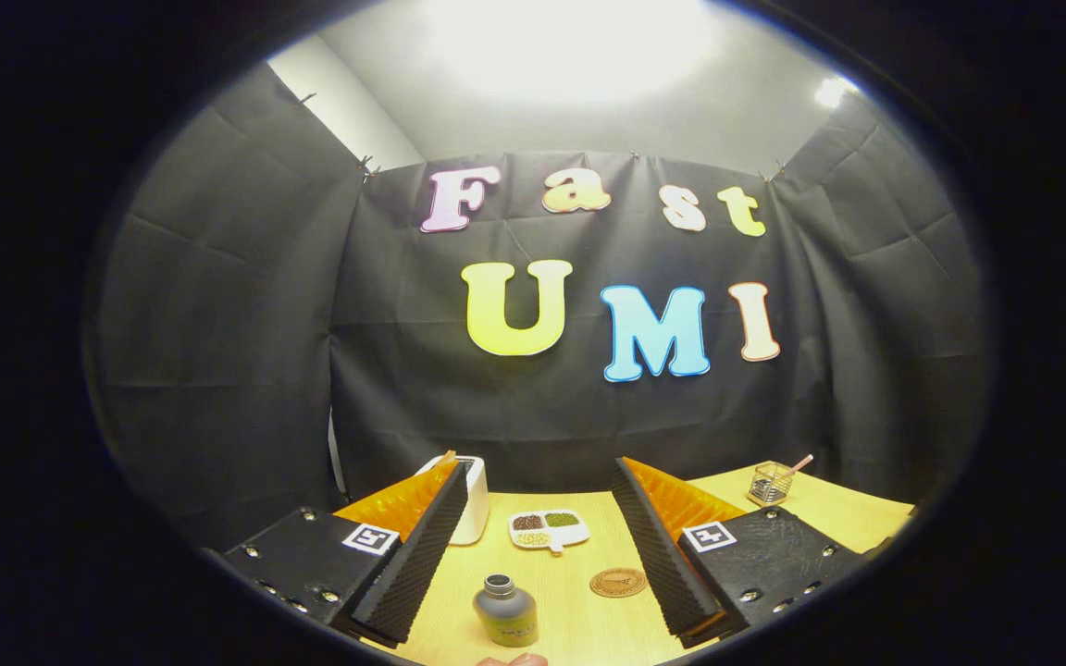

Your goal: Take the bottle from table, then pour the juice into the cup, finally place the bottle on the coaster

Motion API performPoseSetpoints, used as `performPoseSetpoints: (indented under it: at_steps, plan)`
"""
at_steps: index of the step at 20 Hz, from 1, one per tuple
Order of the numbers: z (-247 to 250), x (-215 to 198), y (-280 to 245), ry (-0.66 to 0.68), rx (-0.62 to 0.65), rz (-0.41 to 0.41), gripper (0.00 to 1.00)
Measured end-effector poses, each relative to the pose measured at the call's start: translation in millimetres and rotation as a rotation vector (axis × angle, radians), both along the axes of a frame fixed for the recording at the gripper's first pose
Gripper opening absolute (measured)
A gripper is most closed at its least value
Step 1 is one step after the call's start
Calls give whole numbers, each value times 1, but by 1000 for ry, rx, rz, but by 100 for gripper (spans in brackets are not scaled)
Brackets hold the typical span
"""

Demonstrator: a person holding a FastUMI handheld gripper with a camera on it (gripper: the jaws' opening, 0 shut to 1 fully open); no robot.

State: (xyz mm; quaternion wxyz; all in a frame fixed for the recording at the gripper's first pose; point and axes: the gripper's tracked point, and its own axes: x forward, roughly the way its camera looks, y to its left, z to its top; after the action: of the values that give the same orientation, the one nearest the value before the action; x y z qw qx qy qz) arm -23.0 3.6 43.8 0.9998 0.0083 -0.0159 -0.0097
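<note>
The table (579, 606) looks like pale, smooth wood with a matt finish. The bottle (505, 612) has a dull body and a metal-looking cap. The coaster (618, 582) seems to be wood. The gripper (539, 546), spread wide, has ribbed fingers (422, 550).

Bottle (505, 610) between wide-spread claw (540, 541) fingers

Dim booth lit from above, strong fisheye bend

A ceiling light (570, 46) blows out to white glare overhead; a smaller bright spot (831, 91) sits beside it. The dark walls stay murky, the bench (579, 620) is evenly lit, and straight lines curve toward the rim, where sharpness falls off.
</note>
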Motion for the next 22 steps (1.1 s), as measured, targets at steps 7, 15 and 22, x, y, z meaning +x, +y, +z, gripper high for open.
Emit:
performPoseSetpoints:
  at_steps: [7, 15, 22]
  plan:
    - [-58, 9, 21, 59, -19, 35, 96]
    - [-124, 27, 49, 164, -27, 68, 96]
    - [-185, 33, 44, 271, 34, 24, 96]
